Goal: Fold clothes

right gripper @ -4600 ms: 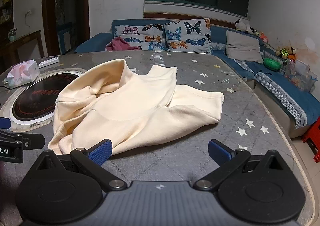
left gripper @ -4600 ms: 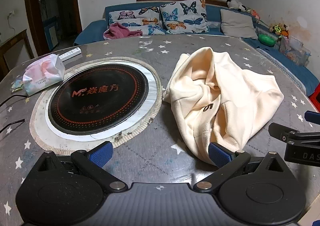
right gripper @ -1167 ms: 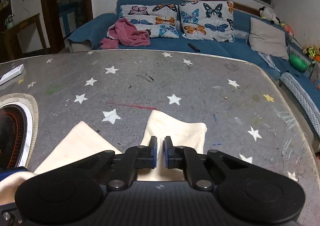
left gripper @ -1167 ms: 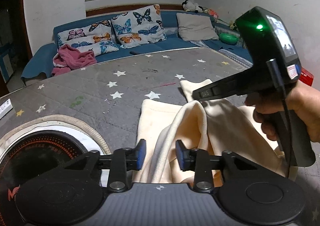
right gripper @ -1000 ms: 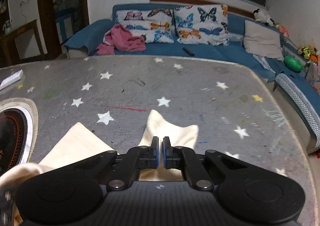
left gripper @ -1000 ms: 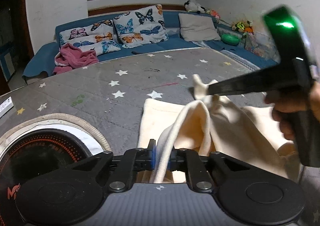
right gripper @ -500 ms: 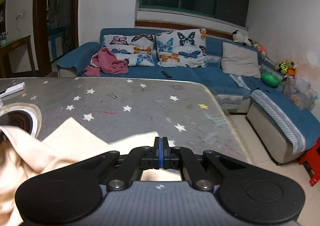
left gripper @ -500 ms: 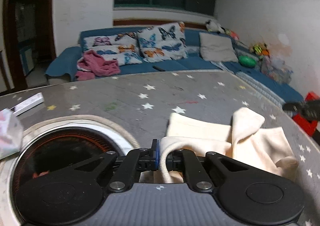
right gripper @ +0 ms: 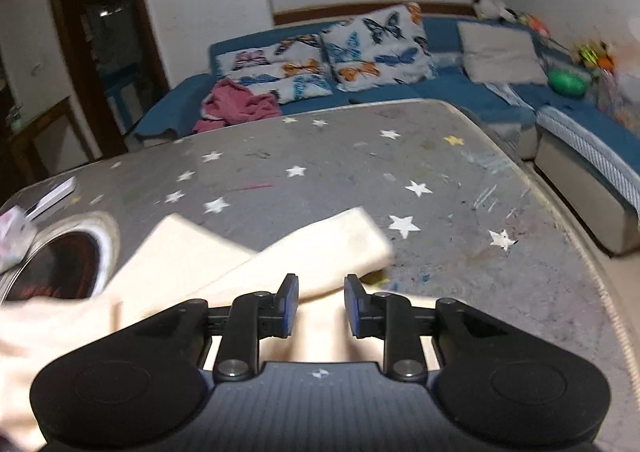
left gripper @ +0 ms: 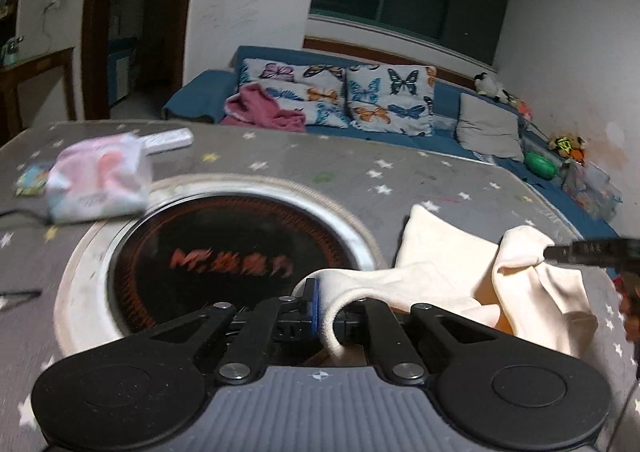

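Star-patterned grey desk (right gripper: 460, 180), carrying a round black cooktop (left gripper: 224, 252) at left and a cream sweatshirt (left gripper: 448, 276) to the cooktop's right. The left tool (left gripper: 320, 306) stays pressed together, pinching a rolled cream edge, now raised near the cooktop's rim. The right tool (right gripper: 318, 302), shut half a second ago, now stands spread; the sweatshirt (right gripper: 280, 252) lies beneath and just beyond its fingers, one sleeve stretching far-right.
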Demonstrator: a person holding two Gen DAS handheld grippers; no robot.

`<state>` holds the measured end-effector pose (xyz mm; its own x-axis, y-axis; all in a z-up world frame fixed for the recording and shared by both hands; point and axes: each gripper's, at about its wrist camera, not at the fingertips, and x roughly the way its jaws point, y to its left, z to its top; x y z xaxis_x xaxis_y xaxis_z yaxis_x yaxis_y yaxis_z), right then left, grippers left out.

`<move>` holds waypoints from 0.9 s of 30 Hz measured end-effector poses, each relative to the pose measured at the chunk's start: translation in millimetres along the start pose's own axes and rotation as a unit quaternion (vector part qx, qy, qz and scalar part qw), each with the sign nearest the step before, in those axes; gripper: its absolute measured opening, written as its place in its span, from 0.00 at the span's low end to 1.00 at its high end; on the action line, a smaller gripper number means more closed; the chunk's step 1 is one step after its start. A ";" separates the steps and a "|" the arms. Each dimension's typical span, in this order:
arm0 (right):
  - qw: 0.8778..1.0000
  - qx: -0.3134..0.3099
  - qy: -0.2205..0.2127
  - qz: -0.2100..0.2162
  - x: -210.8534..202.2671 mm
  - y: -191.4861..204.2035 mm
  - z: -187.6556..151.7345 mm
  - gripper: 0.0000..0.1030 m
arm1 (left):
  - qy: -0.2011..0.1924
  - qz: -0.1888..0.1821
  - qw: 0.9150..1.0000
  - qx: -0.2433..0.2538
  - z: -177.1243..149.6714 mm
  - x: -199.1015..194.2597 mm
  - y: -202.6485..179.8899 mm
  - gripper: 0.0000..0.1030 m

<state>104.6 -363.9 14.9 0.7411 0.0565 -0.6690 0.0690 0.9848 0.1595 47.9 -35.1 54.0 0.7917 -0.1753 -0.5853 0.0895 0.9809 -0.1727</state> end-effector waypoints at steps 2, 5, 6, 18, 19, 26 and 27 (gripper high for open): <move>1.000 0.018 0.004 -0.002 11.3 -3.7 2.0 0.32 | 0.010 0.000 1.000 -0.006 -6.0 -0.5 5.2 0.04; 0.999 0.035 0.014 0.001 27.7 -5.1 2.4 0.31 | 0.026 0.001 1.000 -0.005 -13.5 2.9 9.0 0.05; 0.999 0.035 0.019 0.002 33.3 -2.6 1.8 0.30 | 0.031 0.001 1.000 -0.005 -16.1 4.1 10.3 0.05; 0.997 -0.034 -0.052 -0.044 -47.2 -2.6 7.9 0.04 | 0.013 0.008 0.996 0.084 -18.1 4.0 -9.4 0.31; 0.996 -0.041 -0.061 -0.048 -57.5 -3.9 8.7 0.04 | 0.016 0.007 0.996 0.088 -18.3 6.5 -10.1 0.25; 0.989 -0.035 -0.106 -0.097 -142.9 -45.8 -6.9 0.04 | 0.022 0.001 0.997 0.077 -22.8 -2.2 -4.8 0.04; 0.988 -0.032 -0.110 -0.108 -153.2 -52.9 -12.1 0.04 | 0.020 0.000 0.997 0.074 -23.8 -7.2 -3.8 0.04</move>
<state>-20.7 -422.6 100.1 0.8415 -0.1855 -0.5074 0.2035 0.9789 -0.0205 27.5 -39.6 40.0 0.7667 -0.1763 -0.6173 0.1802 0.9820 -0.0566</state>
